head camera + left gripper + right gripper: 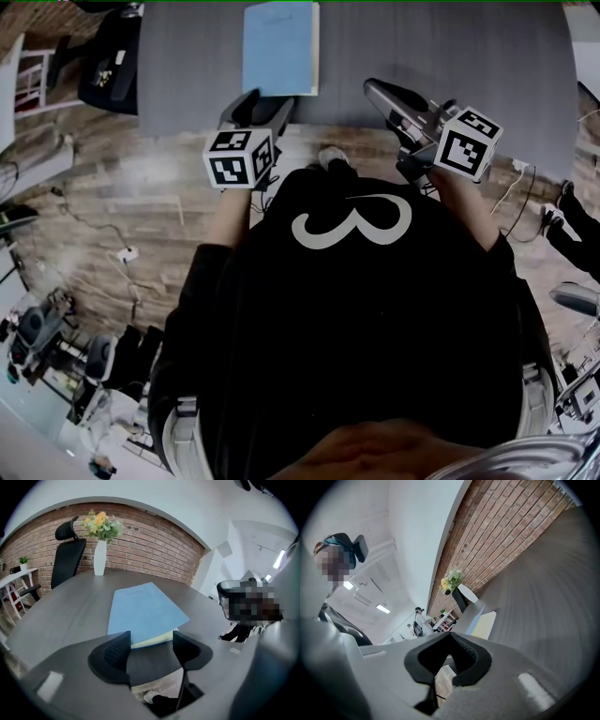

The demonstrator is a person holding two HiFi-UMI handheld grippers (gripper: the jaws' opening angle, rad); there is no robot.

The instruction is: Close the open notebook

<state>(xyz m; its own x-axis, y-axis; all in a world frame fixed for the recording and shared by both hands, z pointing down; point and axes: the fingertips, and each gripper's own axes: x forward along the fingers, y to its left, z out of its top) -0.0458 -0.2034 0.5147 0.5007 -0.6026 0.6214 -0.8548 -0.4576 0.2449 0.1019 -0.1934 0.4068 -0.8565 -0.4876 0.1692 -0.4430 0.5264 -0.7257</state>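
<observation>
The notebook (pixel 279 47) lies closed on the grey table (pixel 450 56), blue cover up. In the left gripper view the notebook (pixel 143 609) shows pale yellow page edges along its near side. My left gripper (pixel 262 105) is at the table's near edge just short of it. Its jaws (pixel 151 641) stand open, nothing pressed between the pads, with the notebook's near edge showing beyond the gap. My right gripper (pixel 380 92) hovers over the table's edge to the right, shut (pixel 450 637) and empty. The notebook (pixel 483 624) is seen far off in the right gripper view.
A white vase with yellow flowers (pixel 100 557) stands at the table's far side, beside a black office chair (pixel 68 557) and a brick wall. The table's near edge runs just under both grippers. Wooden floor with cables (pixel 112 248) lies below.
</observation>
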